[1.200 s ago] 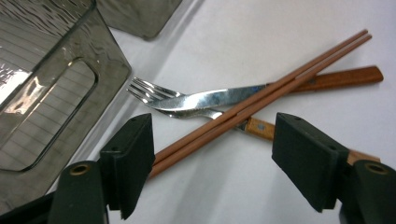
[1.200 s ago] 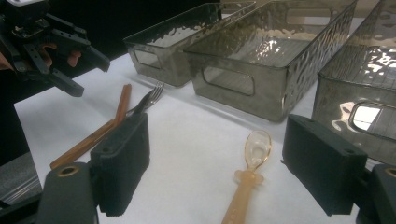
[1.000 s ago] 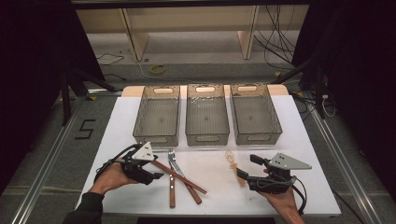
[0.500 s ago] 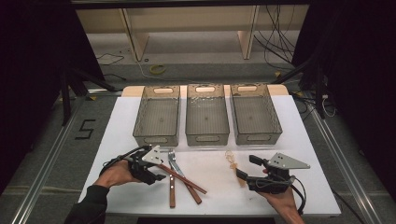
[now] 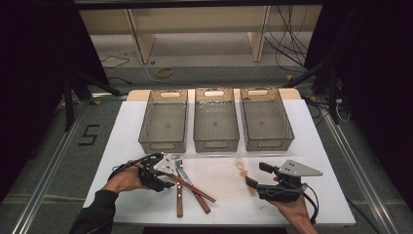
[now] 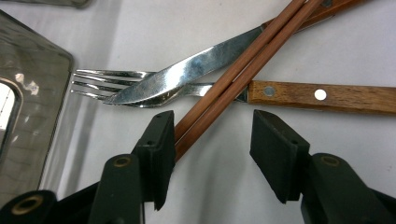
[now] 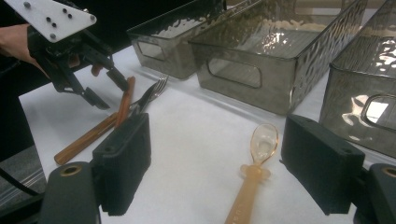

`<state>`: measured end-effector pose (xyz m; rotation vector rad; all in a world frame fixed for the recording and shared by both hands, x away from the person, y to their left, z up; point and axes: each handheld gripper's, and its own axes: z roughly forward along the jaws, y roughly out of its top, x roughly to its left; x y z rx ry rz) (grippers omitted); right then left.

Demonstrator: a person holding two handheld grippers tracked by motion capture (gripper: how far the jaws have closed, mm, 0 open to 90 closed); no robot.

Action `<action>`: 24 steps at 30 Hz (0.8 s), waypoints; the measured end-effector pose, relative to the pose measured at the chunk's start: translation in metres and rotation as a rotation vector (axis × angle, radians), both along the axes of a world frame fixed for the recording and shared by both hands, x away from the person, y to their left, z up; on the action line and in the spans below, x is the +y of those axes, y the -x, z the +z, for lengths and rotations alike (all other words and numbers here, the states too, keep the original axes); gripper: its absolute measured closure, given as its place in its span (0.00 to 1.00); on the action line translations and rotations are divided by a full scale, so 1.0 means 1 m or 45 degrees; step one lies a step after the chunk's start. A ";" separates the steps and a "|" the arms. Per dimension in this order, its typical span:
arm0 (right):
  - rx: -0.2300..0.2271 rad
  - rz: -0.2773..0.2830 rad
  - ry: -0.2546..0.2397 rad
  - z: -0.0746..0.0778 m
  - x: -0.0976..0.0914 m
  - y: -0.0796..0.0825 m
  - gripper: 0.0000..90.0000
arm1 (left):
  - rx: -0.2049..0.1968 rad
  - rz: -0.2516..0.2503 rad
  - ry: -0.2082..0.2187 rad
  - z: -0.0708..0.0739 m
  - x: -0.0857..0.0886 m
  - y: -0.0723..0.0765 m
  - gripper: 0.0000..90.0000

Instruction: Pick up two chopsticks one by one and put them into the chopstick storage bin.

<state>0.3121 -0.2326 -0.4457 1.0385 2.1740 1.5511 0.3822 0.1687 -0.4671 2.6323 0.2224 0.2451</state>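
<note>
Chopsticks (image 6: 233, 74), brown pair, lying between the half-closing jaws of the left gripper (image 6: 212, 140), pads not yet pinching, crossed over knife (image 6: 196, 70) and fork (image 6: 112, 81); presumably picked for sorting. Right gripper (image 7: 210, 163) spread, idle astride amber spoon (image 7: 254, 172) right of chopsticks. Three bins (image 5: 216, 119) beyond, on white worktop (image 5: 321, 161)

Brown chopsticks (image 6: 243, 70), paired side by side, lying slantwise across knife (image 6: 187, 70) and fork (image 6: 107, 84) on white table, near end between open jaws.
</note>
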 end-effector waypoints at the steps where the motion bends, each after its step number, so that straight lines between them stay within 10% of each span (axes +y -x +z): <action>1: 0.001 0.000 0.000 0.000 0.000 0.000 0.28 | 0.000 -0.002 -0.004 0.000 0.000 -0.001 0.55; 24: 0.010 0.009 -0.005 0.000 0.000 -0.001 0.28 | -0.009 -0.081 -0.140 -0.002 -0.004 -0.003 0.64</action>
